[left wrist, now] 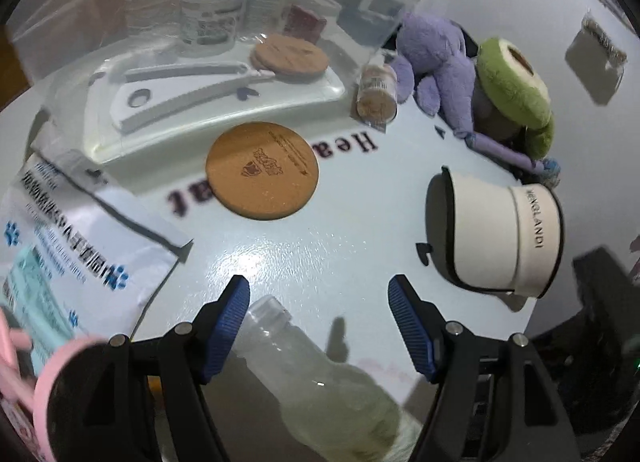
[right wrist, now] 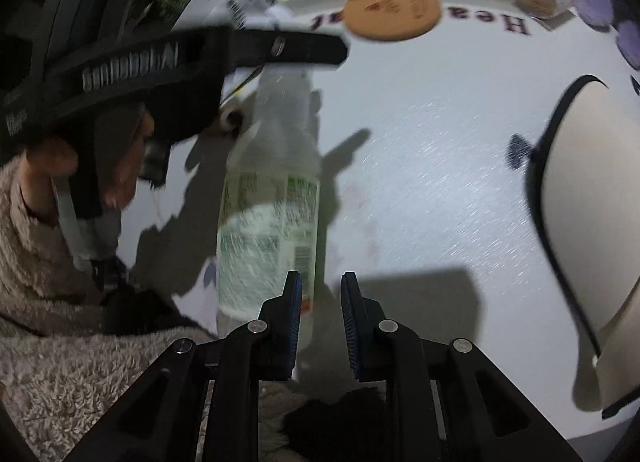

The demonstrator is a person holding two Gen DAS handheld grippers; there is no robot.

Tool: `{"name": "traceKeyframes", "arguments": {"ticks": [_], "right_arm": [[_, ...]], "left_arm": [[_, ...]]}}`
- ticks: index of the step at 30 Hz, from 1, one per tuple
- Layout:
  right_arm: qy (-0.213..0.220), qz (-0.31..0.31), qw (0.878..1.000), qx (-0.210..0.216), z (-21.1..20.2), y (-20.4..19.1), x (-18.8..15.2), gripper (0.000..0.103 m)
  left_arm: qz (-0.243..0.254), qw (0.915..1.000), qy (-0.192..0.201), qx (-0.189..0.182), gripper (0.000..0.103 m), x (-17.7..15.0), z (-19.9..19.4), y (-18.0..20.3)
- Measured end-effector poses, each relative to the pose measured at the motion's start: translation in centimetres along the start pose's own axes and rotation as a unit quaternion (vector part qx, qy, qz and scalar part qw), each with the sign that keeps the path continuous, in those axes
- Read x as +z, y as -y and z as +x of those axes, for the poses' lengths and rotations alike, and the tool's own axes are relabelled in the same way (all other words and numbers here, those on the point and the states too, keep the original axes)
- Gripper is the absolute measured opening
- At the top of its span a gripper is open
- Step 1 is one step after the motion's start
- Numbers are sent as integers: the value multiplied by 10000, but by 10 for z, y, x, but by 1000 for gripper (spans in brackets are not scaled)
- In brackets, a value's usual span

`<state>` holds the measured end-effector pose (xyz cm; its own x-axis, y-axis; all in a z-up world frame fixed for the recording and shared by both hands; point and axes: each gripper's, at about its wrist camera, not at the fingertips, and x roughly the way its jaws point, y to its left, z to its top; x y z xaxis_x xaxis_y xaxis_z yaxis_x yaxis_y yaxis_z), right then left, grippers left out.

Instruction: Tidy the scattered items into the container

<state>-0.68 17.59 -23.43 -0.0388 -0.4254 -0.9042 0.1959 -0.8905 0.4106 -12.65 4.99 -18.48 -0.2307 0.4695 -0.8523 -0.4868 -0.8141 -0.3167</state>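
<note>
Clear plastic bottle point(left wrist: 320, 378) lies between the parted left tongs point(left wrist: 318, 326), neck toward 11 o'clock; right tongs point(right wrist: 320, 322) stand slightly apart, empty.

Readable text: white cylindrical box point(left wrist: 496, 238), right side of counter point(left wrist: 320, 254), band reads "MENQLANDI". Counter surface carries dark print, upside-down to the camera: "Hea…" and "…at", middle covered by cork coaster point(left wrist: 262, 169). Coaster bears a burnt logo and lines, illegible. Pouch point(left wrist: 76, 246) at left: blue paw marks, characters blurred. Bottle point(right wrist: 268, 217) label: barcode, text illegible.
</note>
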Motion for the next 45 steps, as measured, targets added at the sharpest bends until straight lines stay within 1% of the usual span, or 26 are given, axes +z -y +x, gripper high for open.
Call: {"name": "traceKeyframes", "arguments": {"ticks": [3, 5, 9, 12, 15, 19, 20, 23, 24, 25, 26, 27, 31, 32, 33, 34, 35, 37, 40, 42, 44, 45], "right_arm": [[-43, -86, 9999, -46, -1, -5, -10, 20], [-62, -92, 9999, 1, -1, -7, -16, 20], [-97, -119, 9999, 61, 4, -11, -19, 20], [-142, -128, 9995, 232, 9, -17, -20, 20], [-194, -268, 9988, 361, 15, -30, -15, 20], [-281, -552, 9968, 503, 16, -41, -18, 20], [-244, -498, 9973, 487, 13, -37, -19, 20], [169, 244, 9986, 448, -7, -2, -15, 21], [347, 537, 9969, 459, -15, 12, -12, 26], [526, 830, 9941, 471, -22, 25, -10, 52], [666, 1082, 9906, 509, -28, 37, -6, 75], [735, 1260, 9875, 599, -30, 44, 1, 76], [1009, 1966, 9706, 956, -40, 73, 28, 75], [1076, 2140, 9653, 1045, -42, 80, 34, 75], [1100, 2268, 9612, 1119, -41, 85, 42, 75], [1043, 2310, 9603, 1169, -35, 83, 51, 75], [986, 2352, 9592, 1218, -29, 81, 60, 75], [791, 2335, 9614, 1221, -15, 74, 72, 73], [441, 2233, 9669, 1152, 9, 61, 86, 66], [227, 2156, 9699, 1110, 24, 53, 94, 56], [136, 2053, 9724, 1102, 29, 50, 95, 40], [144, 2024, 9726, 1130, 29, 50, 94, 41]], "left_arm": [[-145, 9993, 329, 128, 70, -10, -26, -2], [-218, 9989, 381, 174, 70, -20, -38, -5], [-248, 9993, 221, 182, 70, -41, -41, -5], [-299, 9994, 38, 196, 70, -55, -33, -8], [-342, 9994, -17, 103, 70, -66, -30, -9], [-315, 9995, -48, 30, 70, -72, -31, -9], [-297, 9995, -52, -9, 70, -74, -33, -8], [-116, 9999, -82, -86, 70, -81, -37, -1], [-40, 9999, -98, -98, 70, -84, -38, 1], [62, 9998, -135, -102, 70, -88, -37, 5], [179, 9996, -190, -103, 70, -93, -36, 10], [269, 9993, -234, -89, 70, -96, -34, 13], [563, 9975, -420, 17, 70, -110, -25, 29], [608, 9971, -457, 53, 62, -112, -22, 32], [625, 9968, -480, 108, 61, -114, -20, 35], [628, 9967, -497, 150, 56, -115, -19, 36], [624, 9966, -506, 189, 56, -116, -18, 38], [591, 9967, -489, 260, 55, -117, -18, 40], [553, 9968, -472, 345, 54, -117, -18, 43], [518, 9968, -469, 381, 54, -118, -18, 44], [476, 9970, -467, 393, 53, -118, -18, 43], [455, 9971, -466, 399, 53, -118, -18, 43]]}}
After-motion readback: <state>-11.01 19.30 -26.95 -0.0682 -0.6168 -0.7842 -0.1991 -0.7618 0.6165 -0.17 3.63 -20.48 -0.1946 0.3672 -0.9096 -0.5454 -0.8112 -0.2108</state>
